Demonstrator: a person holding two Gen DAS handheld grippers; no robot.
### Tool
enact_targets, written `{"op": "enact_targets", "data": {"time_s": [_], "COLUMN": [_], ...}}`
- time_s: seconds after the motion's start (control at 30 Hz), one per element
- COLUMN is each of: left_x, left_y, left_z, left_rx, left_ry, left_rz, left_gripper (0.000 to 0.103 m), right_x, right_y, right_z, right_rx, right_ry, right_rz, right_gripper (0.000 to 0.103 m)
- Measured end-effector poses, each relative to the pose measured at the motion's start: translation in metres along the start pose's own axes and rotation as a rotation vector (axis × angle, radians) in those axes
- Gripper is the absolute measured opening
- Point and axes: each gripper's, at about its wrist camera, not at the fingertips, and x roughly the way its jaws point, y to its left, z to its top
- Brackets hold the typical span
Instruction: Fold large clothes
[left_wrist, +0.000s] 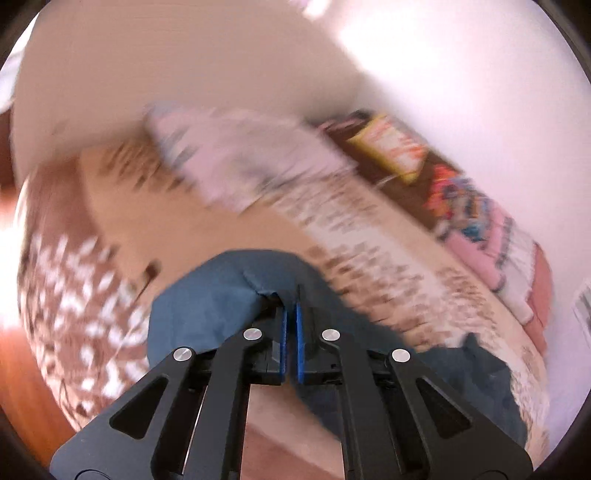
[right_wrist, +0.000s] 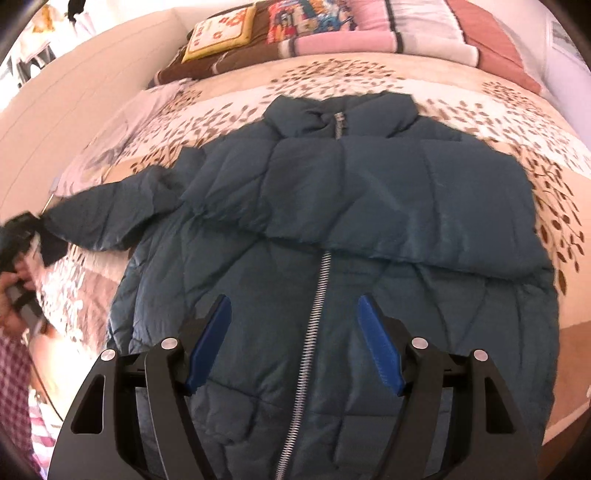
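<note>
A bed (right_wrist: 517, 122) covered in a leaf-print spread fills both views, with a row of patterned pillows (right_wrist: 332, 33) stacked along its head and a pale wall running beside it on the left. Spread face-up across the middle lies a large teal puffer jacket (right_wrist: 369, 192), collar toward the pillows and zipper (right_wrist: 317, 295) running down toward the right wrist camera. 1 sleeve (right_wrist: 424, 206) lies folded flat across the chest, apparently so the jacket narrows into a tidy rectangle. The other sleeve (right_wrist: 122, 210) stretches out to the left, off the body of the jacket, its cuff pinched in the left gripper (right_wrist: 22, 225); the left wrist view confirms that grip, blue pads (left_wrist: 283, 332) closed with teal fabric bunched at their tips. That view is badly blurred. Judged from the layout, this sleeve is being drawn out taut before it is laid across the chest like the first.

The right gripper (right_wrist: 295, 343) hangs over the lower front of the jacket, its 2 jaws spread wide and holding nothing, zipper between them. Bare bedspread shows beyond the jacket's right edge and between collar and pillows, leaving room to fold; on the left the stretched sleeve reaches near the bed's side.
</note>
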Motion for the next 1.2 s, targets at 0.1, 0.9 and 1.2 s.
{"op": "enact_targets", "data": {"time_s": [0.1,0.9,1.2], "left_x": [-0.032,-0.011,-0.055], "left_y": [-0.052,-0.327,-0.282], "left_z": [0.012,-0.257,-0.246], "left_rx": [0.104,0.773,0.730], "left_ry": [-0.067,0.482,0.536], "left_rz": [-0.116,-0.529,-0.577], "left_gripper": [0.003,0.019,0.075], "right_x": [-0.009,-0.042,-0.046], "right_y": [-0.013,-0.137,-0.106], "right_z": [-0.001,-0.044,-0.040], "right_rx": [0.021,0.260,0.154], "right_ry": [-0.028,-0.089,-0.102], "right_rz": [-0.016,-0.109,-0.088], "right_gripper": [0.069,0.069,0.069]}}
